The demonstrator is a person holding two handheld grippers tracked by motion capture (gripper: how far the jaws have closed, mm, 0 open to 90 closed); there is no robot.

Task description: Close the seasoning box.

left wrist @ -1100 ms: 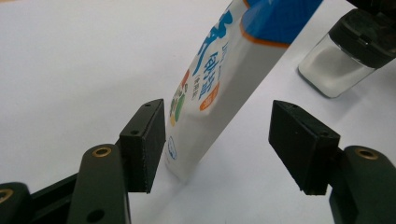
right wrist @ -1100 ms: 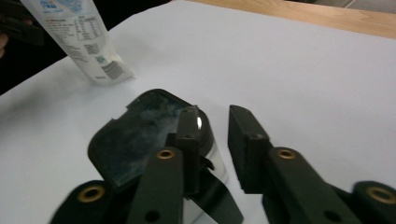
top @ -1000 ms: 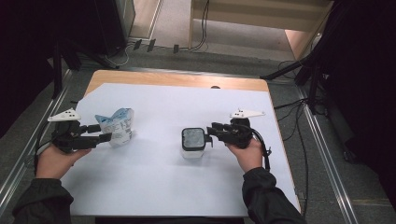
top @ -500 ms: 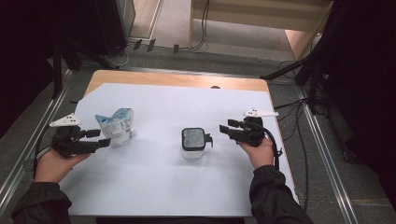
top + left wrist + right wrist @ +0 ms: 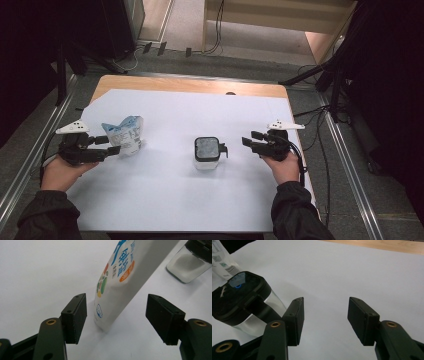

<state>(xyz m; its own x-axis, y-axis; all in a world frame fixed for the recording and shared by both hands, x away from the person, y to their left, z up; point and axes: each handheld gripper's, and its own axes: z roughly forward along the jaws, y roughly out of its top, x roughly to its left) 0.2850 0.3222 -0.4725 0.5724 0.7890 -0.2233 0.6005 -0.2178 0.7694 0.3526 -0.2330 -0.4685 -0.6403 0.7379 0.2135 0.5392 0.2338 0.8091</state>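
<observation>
Left gripper (image 5: 112,145) is released, its jaws either side of the pouch's (image 5: 124,135) lower edge without pressing on it, though the left pad may just graze it in the left gripper view; the pouch stands at the left of the white-covered bench (image 5: 165,200). Right gripper (image 5: 248,140) has just been opening, nothing between its jaws, and sits near the black-lidded clear jar (image 5: 207,152) at bench centre, apart from it.
</observation>
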